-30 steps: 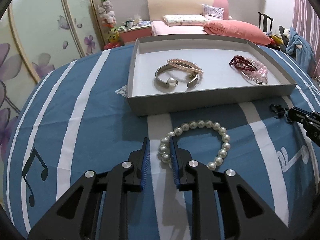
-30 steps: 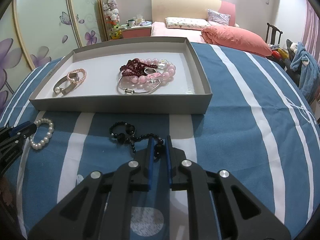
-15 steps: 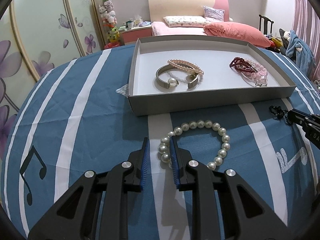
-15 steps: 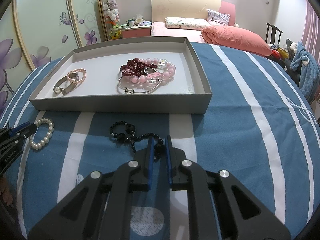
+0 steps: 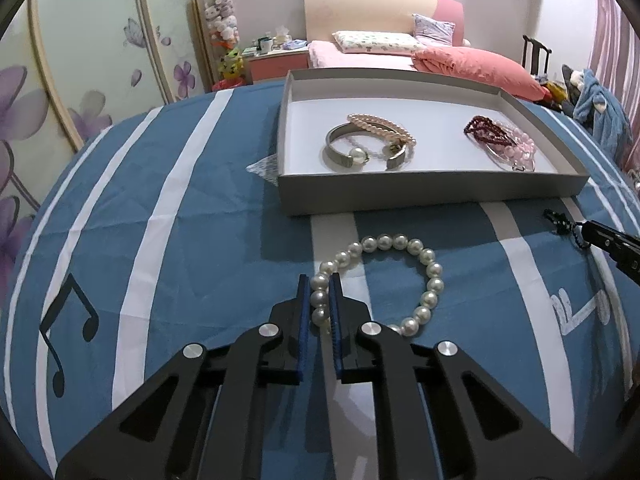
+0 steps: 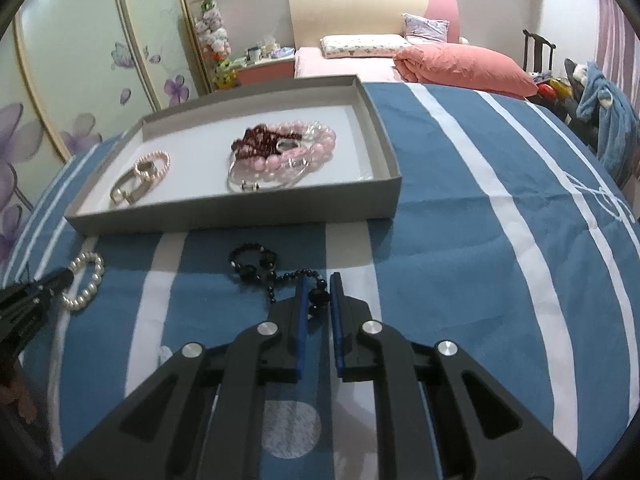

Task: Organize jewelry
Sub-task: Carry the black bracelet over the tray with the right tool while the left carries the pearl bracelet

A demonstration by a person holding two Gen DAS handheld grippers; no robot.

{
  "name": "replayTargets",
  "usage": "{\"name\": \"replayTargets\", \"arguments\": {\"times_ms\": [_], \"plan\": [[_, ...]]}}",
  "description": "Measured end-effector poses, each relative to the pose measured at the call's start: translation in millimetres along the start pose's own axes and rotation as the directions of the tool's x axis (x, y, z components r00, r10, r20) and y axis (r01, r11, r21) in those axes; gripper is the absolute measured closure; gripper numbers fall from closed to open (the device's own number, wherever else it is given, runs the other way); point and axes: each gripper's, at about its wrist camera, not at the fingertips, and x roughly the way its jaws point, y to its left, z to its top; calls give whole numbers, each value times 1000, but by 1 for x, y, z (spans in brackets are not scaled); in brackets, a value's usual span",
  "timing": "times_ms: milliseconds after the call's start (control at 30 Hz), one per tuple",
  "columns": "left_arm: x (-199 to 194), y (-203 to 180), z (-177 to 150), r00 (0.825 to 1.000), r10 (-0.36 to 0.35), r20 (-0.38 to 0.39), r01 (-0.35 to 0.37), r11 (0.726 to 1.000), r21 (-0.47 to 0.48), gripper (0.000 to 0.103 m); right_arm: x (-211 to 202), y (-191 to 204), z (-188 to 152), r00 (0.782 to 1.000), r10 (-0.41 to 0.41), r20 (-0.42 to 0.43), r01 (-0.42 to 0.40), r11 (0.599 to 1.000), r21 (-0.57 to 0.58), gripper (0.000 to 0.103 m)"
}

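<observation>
A white pearl bracelet (image 5: 428, 276) lies on the blue striped cloth in front of the grey tray (image 5: 432, 196). My left gripper (image 5: 320, 280) is closing its jaws on the bracelet's left side, and the blue pads press on the pearls between them. In the right wrist view a black bead bracelet (image 6: 256, 266) trails on the cloth, with my right gripper (image 6: 319, 278) shut on its near end. There the pearl bracelet (image 6: 86, 280) and the left gripper (image 6: 60, 278) show at the left edge. The tray (image 6: 240, 216) stands just beyond.
The tray holds a metal bangle (image 5: 348, 152), a pink pearl bracelet (image 5: 380, 124) and a pile of dark red and pink beads (image 5: 500, 140). A bed with a pink quilt (image 5: 472, 68) and a floral wardrobe (image 5: 80, 60) stand beyond the table.
My left gripper's jaws have narrowed onto the pearls that lay between them. The right gripper has rolled slightly and still grips the black beads.
</observation>
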Motion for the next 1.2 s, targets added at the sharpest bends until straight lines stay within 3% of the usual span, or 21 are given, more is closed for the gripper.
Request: {"name": "replayTargets", "arguments": {"times_ms": [133,267,533,1000,1200], "plan": [[-5,10,-2,998,-58,14,58,996,-60,93,-14,-5,4,998,33,53,-35,999,34,92],[-19,16,-1,989,-123,78,131,986,-101,93,-32,-5,7,989,88,121,-95,994,59,92],[-44,10,4,964,-199,178,220,970,-106,93,-51,2,10,970,148,194,-163,984,65,92],[-72,-15,5,936,-213,279,230,973,-27,93,-63,28,6,955,182,233,-192,981,19,92],[-76,-20,7,932,-204,301,220,975,-18,93,-70,38,4,949,164,270,-167,986,-13,92]]}}
